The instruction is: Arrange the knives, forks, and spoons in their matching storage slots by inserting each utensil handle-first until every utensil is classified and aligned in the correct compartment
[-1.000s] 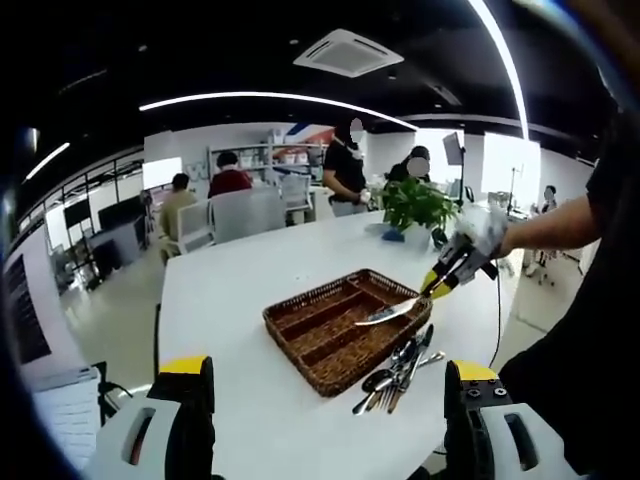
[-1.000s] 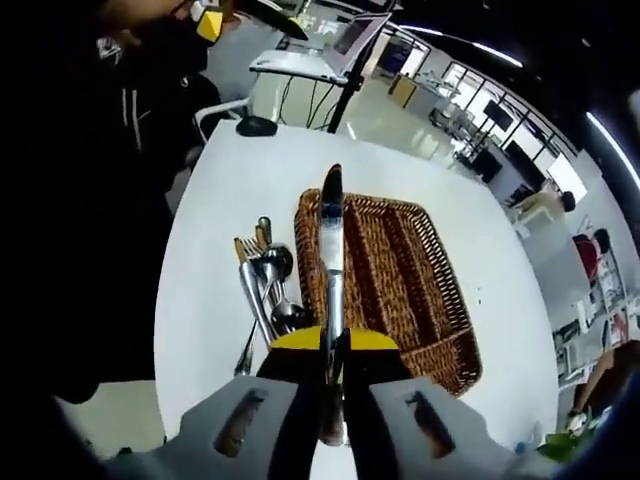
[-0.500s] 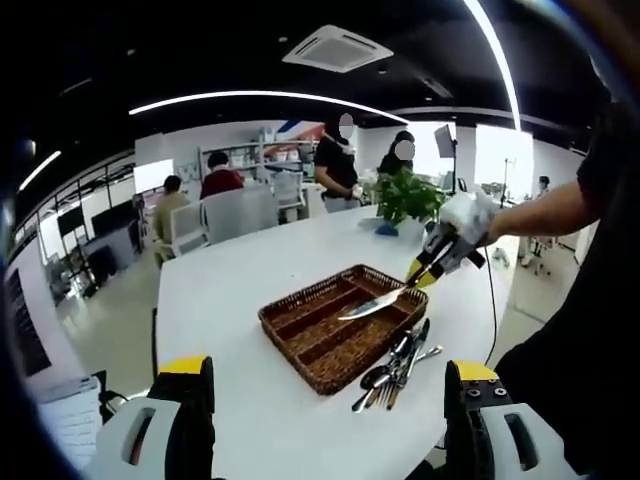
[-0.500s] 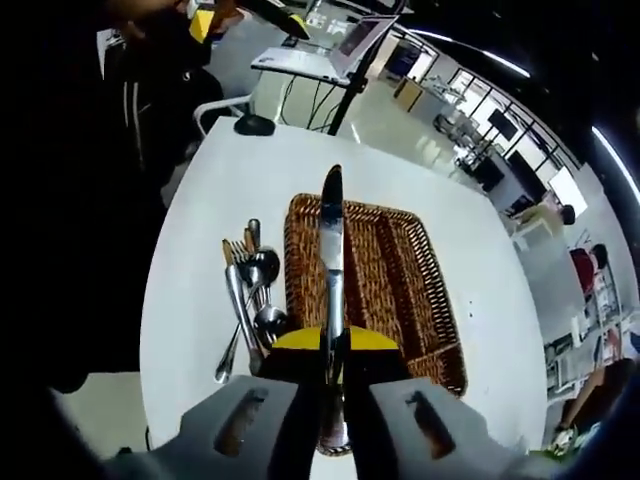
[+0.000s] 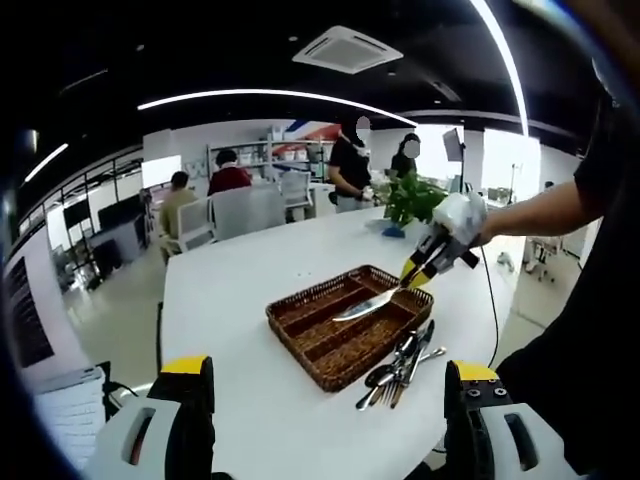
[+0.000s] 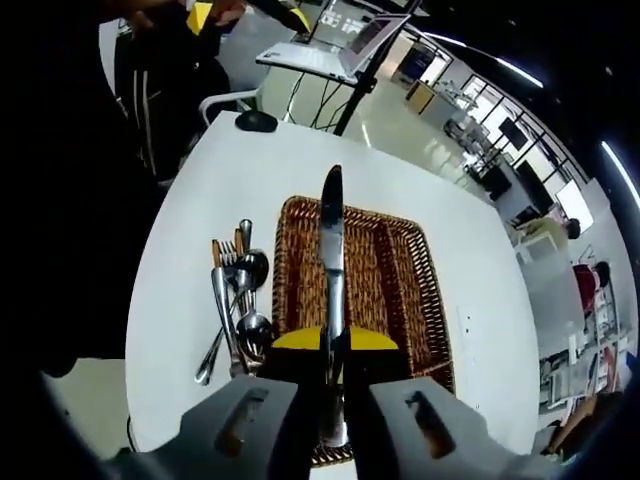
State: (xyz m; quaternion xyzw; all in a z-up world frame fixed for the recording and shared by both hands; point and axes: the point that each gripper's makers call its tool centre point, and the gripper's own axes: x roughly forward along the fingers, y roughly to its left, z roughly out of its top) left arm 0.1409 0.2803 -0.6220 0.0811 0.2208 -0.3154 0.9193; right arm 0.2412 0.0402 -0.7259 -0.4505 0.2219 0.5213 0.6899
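The right gripper [image 6: 330, 345] is squeezing a knife [image 6: 331, 262] by its handle, blade pointing straight ahead over the basket [image 6: 390, 290]. The knife is lying along the basket's long slots. The left gripper [image 5: 322, 400] is holding its jaws wide apart.

The worktop [image 5: 250, 290] was plain white. The tray [image 6: 390, 290] on it was brown woven wicker. The knife [image 6: 331, 250] was shiny silver with a darker blade, and the loose utensils [image 6: 235, 300] were silver too, some with dark handles. The right gripper [image 6: 333, 375] was grey with yellow at the jaws, as was the left gripper [image 5: 320, 400]. The plant [image 5: 415, 200] was green.
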